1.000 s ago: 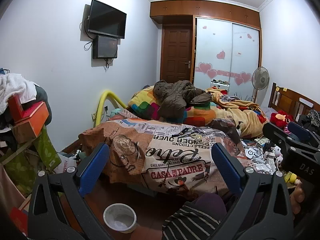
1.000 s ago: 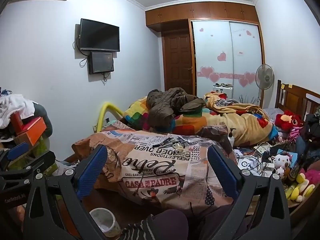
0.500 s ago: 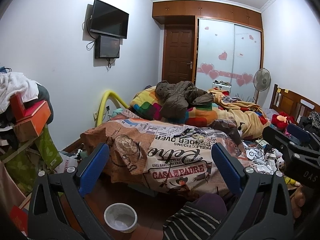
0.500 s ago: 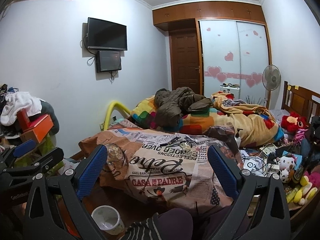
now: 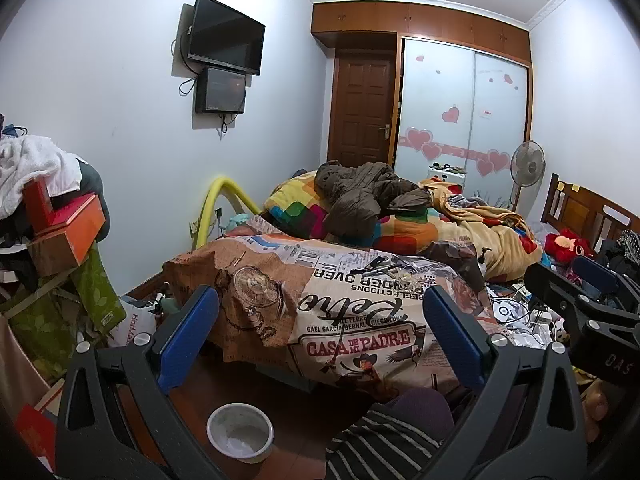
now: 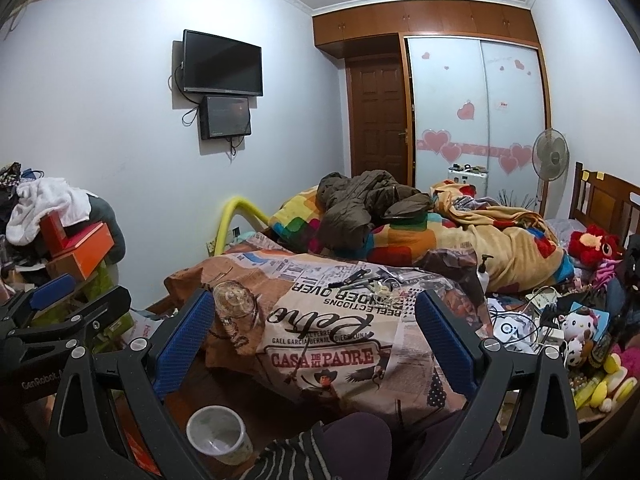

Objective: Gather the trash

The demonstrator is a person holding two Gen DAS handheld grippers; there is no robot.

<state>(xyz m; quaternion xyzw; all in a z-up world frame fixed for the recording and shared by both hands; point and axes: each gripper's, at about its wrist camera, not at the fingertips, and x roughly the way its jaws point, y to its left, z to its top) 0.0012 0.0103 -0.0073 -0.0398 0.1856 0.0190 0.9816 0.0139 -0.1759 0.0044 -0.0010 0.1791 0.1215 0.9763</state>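
On the wooden floor [image 5: 288, 412] stands an upright, empty white cup [image 5: 240, 431].

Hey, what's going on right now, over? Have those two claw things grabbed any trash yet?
Left gripper open, empty. Right gripper open, empty. White cup on floor below, untouched. Striped sleeve beside cup, cluttered bed ahead.

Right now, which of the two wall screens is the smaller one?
The lower screen, mounted directly beneath the TV. It is narrower and boxier, with cables hanging below it; the TV above is wider and overhangs it on both sides.
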